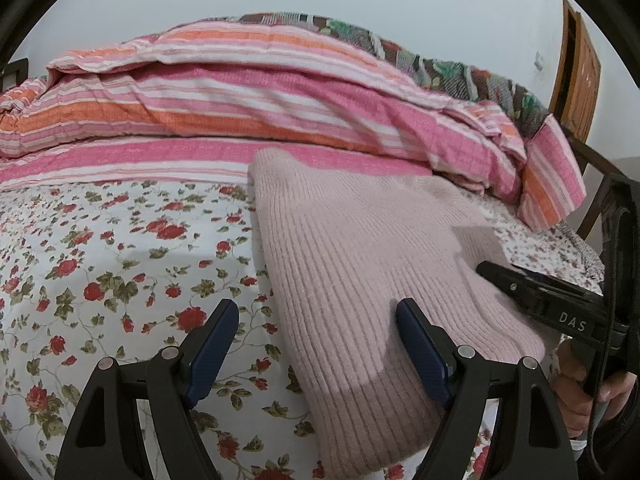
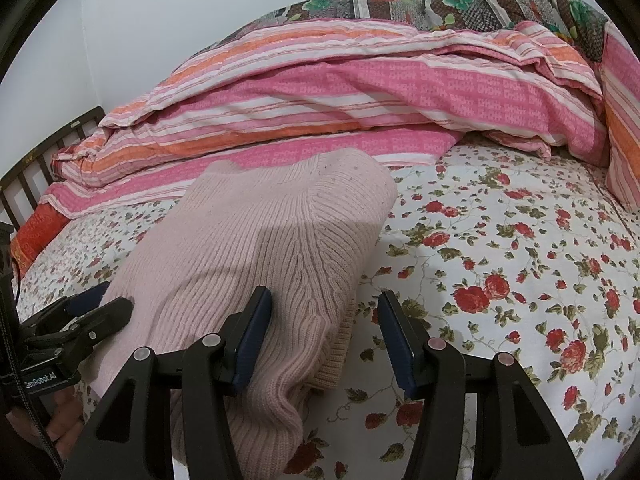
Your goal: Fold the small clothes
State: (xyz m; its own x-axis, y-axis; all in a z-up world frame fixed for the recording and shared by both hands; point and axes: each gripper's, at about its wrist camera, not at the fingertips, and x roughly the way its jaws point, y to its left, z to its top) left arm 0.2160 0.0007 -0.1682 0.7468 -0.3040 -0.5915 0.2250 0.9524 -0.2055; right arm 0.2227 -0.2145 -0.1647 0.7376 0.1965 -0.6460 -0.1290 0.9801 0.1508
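Note:
A pale pink ribbed knit sweater (image 1: 360, 248) lies folded into a long stack on the floral bedsheet; it also shows in the right wrist view (image 2: 256, 248). My left gripper (image 1: 316, 320) is open and empty, its jaws straddling the sweater's left edge near its front end. My right gripper (image 2: 324, 312) is open and empty, its jaws straddling the sweater's right front corner. Each gripper shows in the other's view: the right one (image 1: 532, 292) at the sweater's right side, the left one (image 2: 92, 312) at its left side.
The floral bedsheet (image 1: 120, 264) (image 2: 500, 264) spreads on both sides of the sweater. A pink and orange striped quilt (image 1: 248, 96) (image 2: 340, 92) is heaped along the far side against the wall. A dark wooden bed rail (image 2: 36, 168) stands at the left.

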